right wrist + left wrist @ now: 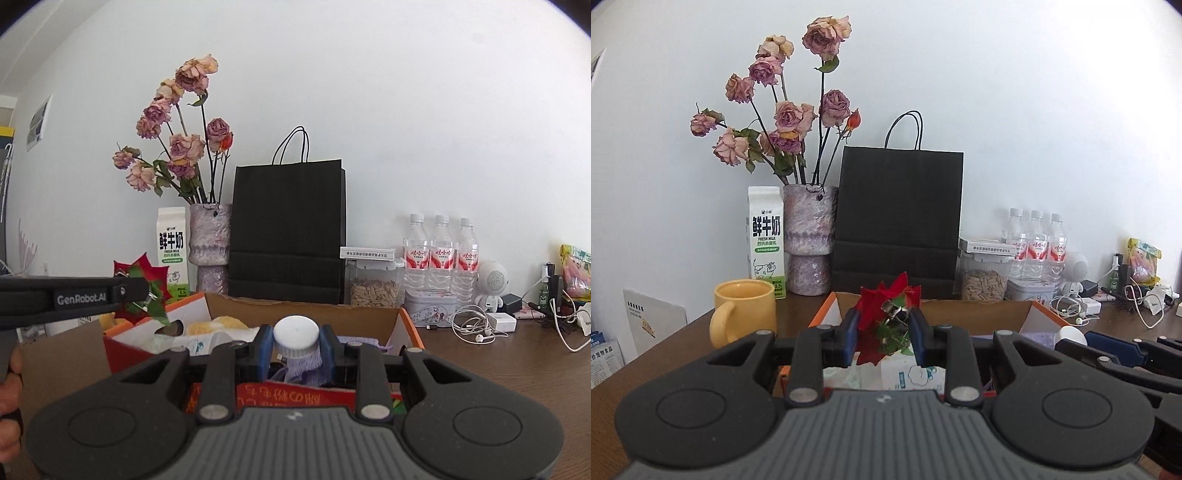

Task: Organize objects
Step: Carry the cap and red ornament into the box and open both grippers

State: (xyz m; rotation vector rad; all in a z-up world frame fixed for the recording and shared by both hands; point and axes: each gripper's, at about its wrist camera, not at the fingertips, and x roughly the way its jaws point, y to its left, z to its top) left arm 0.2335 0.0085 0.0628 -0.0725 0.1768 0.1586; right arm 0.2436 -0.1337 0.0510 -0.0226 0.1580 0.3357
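Left gripper (882,332) is clamped on a red flower clip (886,314), held above the near edge of the open box (1027,314). Right gripper (296,345) is closed on a white-capped bottle (296,332) wrapped in a lilac knit sleeve (303,369), held over the same box. Box rests on the brown table (498,369), in front of the black bag (901,214). Vase (809,236) with dried roses (790,118), milk carton (766,236) and yellow mug (744,310) stand at left. Three water bottles (441,254), a seed jar (375,284) and tangled cables (476,325) sit at right.
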